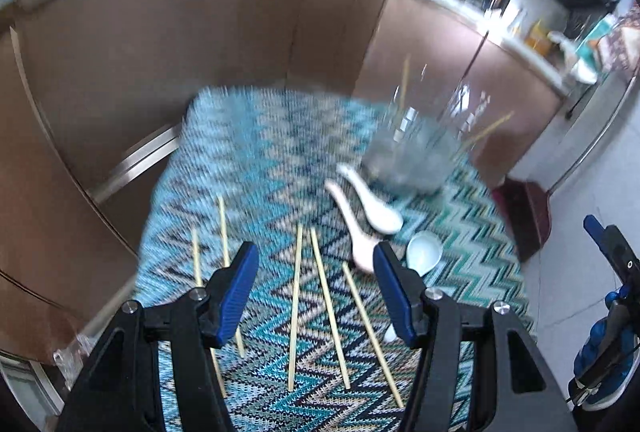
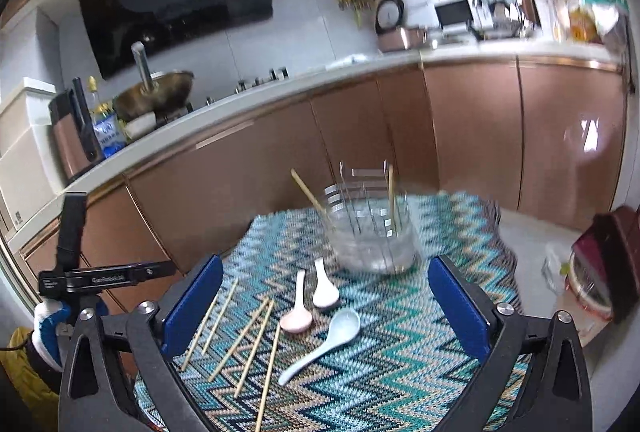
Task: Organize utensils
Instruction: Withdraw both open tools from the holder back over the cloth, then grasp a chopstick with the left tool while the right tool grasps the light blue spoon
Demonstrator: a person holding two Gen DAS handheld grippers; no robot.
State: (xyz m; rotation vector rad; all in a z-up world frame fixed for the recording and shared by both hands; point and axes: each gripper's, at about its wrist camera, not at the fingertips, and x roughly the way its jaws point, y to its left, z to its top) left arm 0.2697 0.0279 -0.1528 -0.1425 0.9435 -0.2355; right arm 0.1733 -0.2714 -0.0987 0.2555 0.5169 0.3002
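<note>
Left wrist view
Left gripper point(image 1: 316, 260): I see my jaws standing partly open with nothing gripped, above the patterned table point(image 1: 256, 152).
Between the jaws: three loose chopsticks point(image 1: 295, 308) lie on the cloth; two more lie by the left jaw.
Beyond the right jaw: pink spoon point(image 1: 352, 228), white spoon point(image 1: 374, 206) just past it, pale blue spoon point(image 1: 424, 252) beside the jaw's tip.
Glass holder point(image 1: 412, 156): further ahead and to the right, blurred, with two chopsticks standing in it.

Right wrist view
Right gripper point(image 2: 326, 296): my jaws are wide apart and empty.
Between the jaws: pink spoon point(image 2: 297, 312), white spoon point(image 2: 324, 290) and pale blue spoon point(image 2: 324, 344); the loose chopsticks point(image 2: 256, 344) lie toward the left jaw.
Glass holder point(image 2: 372, 232): straight ahead, past the spoons, holding two chopsticks.
Left of the left jaw: a gloved hand point(image 2: 50, 324) on the other rig.
</note>
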